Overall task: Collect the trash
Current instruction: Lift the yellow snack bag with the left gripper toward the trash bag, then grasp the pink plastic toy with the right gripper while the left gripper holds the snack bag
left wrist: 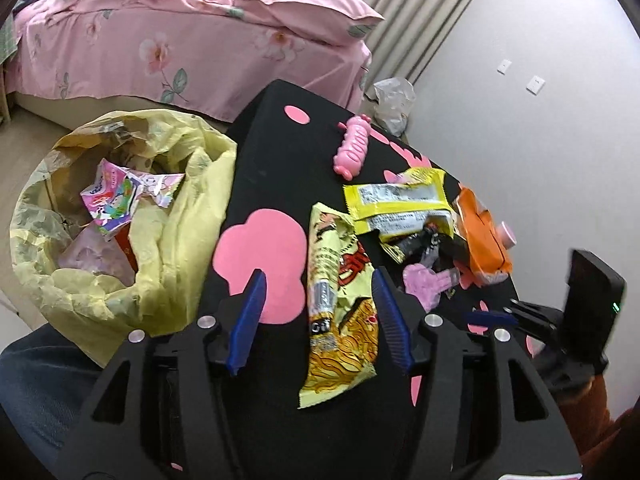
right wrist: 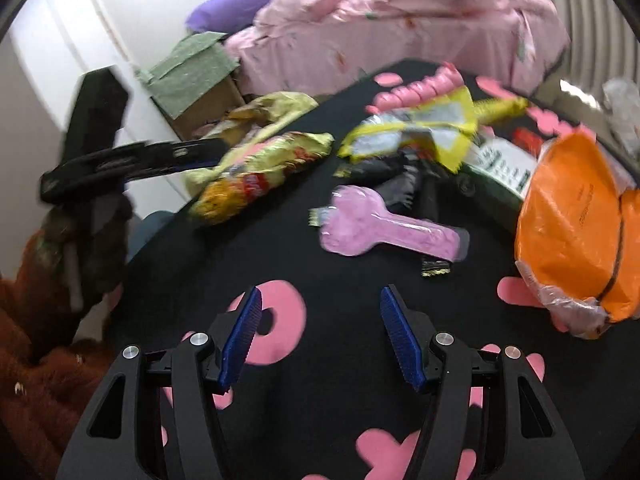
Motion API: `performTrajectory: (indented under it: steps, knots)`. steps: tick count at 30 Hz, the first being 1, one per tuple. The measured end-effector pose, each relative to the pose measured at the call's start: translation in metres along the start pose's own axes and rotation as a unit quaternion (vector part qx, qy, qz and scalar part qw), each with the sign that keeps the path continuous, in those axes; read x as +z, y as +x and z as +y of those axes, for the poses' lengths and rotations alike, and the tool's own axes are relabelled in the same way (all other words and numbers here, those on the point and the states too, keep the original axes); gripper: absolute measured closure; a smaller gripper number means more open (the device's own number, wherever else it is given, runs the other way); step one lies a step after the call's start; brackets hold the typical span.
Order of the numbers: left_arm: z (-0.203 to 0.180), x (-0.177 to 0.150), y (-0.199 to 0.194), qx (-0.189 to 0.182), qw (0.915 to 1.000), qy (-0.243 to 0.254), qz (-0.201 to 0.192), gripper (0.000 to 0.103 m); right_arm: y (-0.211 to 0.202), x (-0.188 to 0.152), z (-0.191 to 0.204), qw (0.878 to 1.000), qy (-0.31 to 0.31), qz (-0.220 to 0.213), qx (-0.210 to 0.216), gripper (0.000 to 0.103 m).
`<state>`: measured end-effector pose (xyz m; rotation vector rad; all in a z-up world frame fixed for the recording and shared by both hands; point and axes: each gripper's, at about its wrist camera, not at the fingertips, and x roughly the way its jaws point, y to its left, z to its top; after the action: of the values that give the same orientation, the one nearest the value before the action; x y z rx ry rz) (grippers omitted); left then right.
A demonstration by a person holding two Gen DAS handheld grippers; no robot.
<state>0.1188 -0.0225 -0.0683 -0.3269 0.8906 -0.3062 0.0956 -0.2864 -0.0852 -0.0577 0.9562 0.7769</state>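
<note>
A yellow noodle wrapper (left wrist: 340, 304) lies on the black table (left wrist: 276, 168). My left gripper (left wrist: 318, 280) is open, with its blue fingers either side of the wrapper's near part. The wrapper also shows in the right wrist view (right wrist: 260, 172). A yellow-lined trash bag (left wrist: 120, 224) stands left of the table with wrappers inside. My right gripper (right wrist: 320, 300) is open and empty above the table, short of a pink spoon-shaped pack (right wrist: 380, 228). More trash lies beyond: a yellow wrapper (left wrist: 400, 204), an orange pack (left wrist: 480, 232) and black wrappers (right wrist: 400, 172).
A pink pig toy (left wrist: 354, 148) lies at the table's far side. A bed with pink bedding (left wrist: 180, 40) stands behind. A clear bag (left wrist: 392, 100) sits by the wall. A cardboard box (right wrist: 200, 96) stands by the bed. My right gripper shows at the left wrist view's right edge (left wrist: 560, 312).
</note>
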Motion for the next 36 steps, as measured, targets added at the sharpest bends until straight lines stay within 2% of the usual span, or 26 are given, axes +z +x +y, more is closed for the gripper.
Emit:
performTrajectory:
  steps: [2,4,6,9,11,13,16,20,22,26,27,30,35,36]
  knots:
    - [0.003,0.000,-0.001,-0.001,1.0000,-0.006,-0.001,0.051,-0.008,0.002,0.007,0.999,-0.031,-0.021,-0.027,0.044]
    - [0.002,-0.002,0.001,0.000,1.0000,-0.005,0.003,0.051,-0.008,0.011,0.005,0.995,-0.055,-0.038,-0.071,0.044]
    - [0.000,-0.004,0.003,0.001,1.0000,0.000,0.009,0.051,0.000,0.021,-0.004,0.993,-0.056,-0.046,-0.096,0.044]
    - [-0.004,-0.006,0.005,0.007,0.9998,0.013,0.015,0.051,0.015,0.039,-0.021,0.992,-0.033,-0.056,-0.108,0.045]
    - [-0.007,-0.006,0.005,0.013,0.9995,0.021,0.019,0.051,0.023,0.046,-0.030,0.994,-0.015,-0.051,-0.098,0.045]
    - [-0.005,-0.005,0.003,0.015,0.9995,0.019,0.018,0.051,0.032,0.045,-0.038,0.996,0.005,-0.025,-0.088,0.045]
    - [0.001,-0.003,0.001,0.017,0.9997,0.008,0.013,0.051,0.030,0.029,-0.036,0.997,0.019,-0.012,-0.070,0.045]
    - [0.004,-0.002,0.003,0.017,0.9997,0.005,0.014,0.051,0.020,0.006,-0.023,0.999,0.037,0.008,0.009,0.045]
    - [0.002,-0.002,0.004,0.014,0.9998,0.006,0.016,0.051,0.012,0.001,-0.013,0.999,0.028,0.007,0.029,0.045]
    - [0.000,-0.003,0.006,0.008,0.9998,0.009,0.018,0.051,0.002,0.008,0.008,0.999,-0.032,-0.018,0.003,0.045]
    - [0.000,-0.003,0.006,0.008,0.9998,0.008,0.018,0.051,0.004,0.011,0.014,0.998,-0.055,-0.023,-0.015,0.045]
    - [-0.001,-0.004,0.005,0.008,0.9998,0.007,0.018,0.051,0.021,0.019,0.020,0.995,-0.090,-0.017,-0.030,0.045]
    - [0.003,-0.004,-0.001,0.013,0.9998,0.007,0.015,0.051,0.050,0.027,0.022,0.992,-0.118,-0.002,-0.051,0.054]
    - [0.004,-0.004,-0.002,0.014,0.9998,0.006,0.014,0.051,0.052,0.027,0.022,0.992,-0.119,-0.001,-0.052,0.059]
